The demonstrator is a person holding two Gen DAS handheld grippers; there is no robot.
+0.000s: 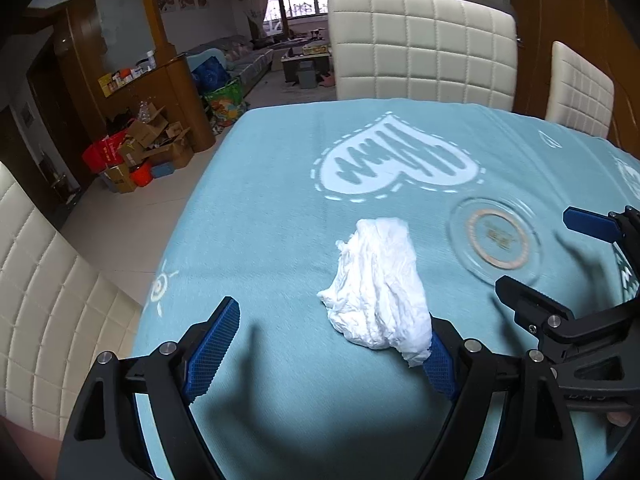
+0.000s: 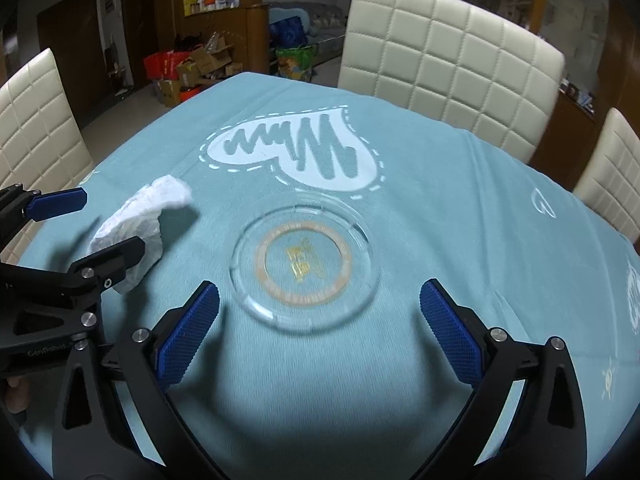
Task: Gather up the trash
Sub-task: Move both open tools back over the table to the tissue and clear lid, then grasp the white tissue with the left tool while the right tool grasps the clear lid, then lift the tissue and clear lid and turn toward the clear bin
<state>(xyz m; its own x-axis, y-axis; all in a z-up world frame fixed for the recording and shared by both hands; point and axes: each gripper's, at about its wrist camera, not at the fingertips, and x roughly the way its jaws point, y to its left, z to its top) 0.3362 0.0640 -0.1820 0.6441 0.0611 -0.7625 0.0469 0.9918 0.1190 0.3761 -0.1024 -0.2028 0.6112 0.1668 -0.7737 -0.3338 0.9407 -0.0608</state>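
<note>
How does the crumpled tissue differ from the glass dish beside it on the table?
The crumpled tissue is opaque white; the glass dish is clear, with a gold ring and mark in its base.
The tissue is a soft, irregular wad; the dish is a rigid, flat round.
The tissue lies by the left gripper, against its right finger; the dish lies ahead of the open right gripper, untouched.
Both rest on the blue tablecloth.

Quilted white chairs point(image 1: 424, 44) ring blue-clothed table point(image 1: 280, 184)
</note>
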